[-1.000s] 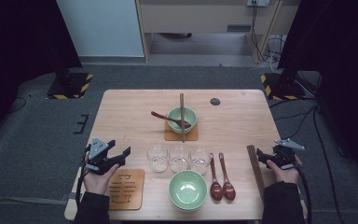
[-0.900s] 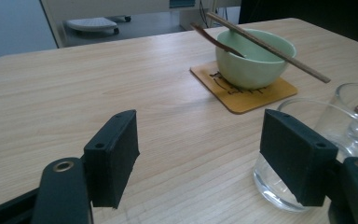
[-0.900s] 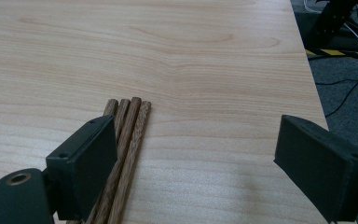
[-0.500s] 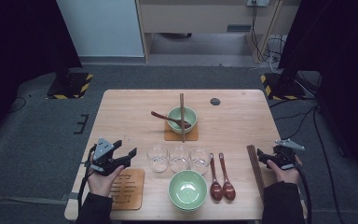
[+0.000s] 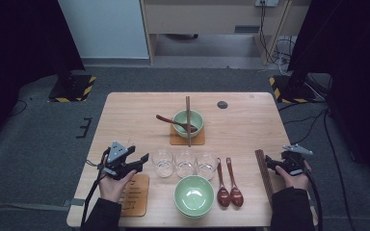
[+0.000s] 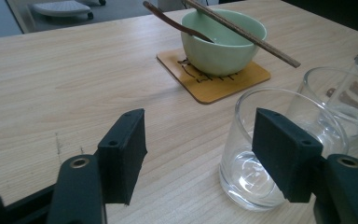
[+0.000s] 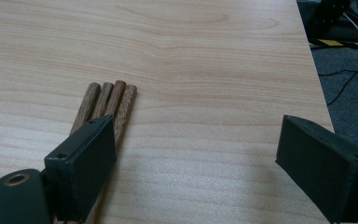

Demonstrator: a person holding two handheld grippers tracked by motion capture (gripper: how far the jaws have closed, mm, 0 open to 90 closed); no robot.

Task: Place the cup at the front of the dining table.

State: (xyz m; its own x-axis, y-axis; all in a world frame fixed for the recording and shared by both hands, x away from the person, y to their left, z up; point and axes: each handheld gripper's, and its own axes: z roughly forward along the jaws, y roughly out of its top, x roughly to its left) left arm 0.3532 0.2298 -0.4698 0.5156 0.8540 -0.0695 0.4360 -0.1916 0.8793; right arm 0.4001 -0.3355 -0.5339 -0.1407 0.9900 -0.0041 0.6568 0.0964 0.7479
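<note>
My left gripper (image 5: 142, 160) is held low over the table's near left and points at the leftmost of three clear glasses (image 5: 163, 162). In the left gripper view, this glass (image 6: 242, 172) stands just ahead of the right jaw, partly hidden by it. The left gripper (image 6: 198, 135) is open. Its jaws have just been closing a little, with only bare table between the pads. My right gripper (image 5: 270, 161) is open at the near right edge. In the right gripper view, its (image 7: 200, 154) left jaw lies over a bundle of brown chopsticks (image 7: 107, 100).
Behind the glasses, a green bowl (image 5: 188, 122) on a coaster carries a spoon and a chopstick. A second green bowl (image 5: 194, 195), two brown spoons (image 5: 228, 187) and a wooden coaster (image 5: 136, 192) lie along the front edge. A small black disc (image 5: 222, 104) is at the back.
The left gripper has moved right, closer to the leftmost glass, and its jaws have narrowed slightly. The right gripper has stayed where it was.
</note>
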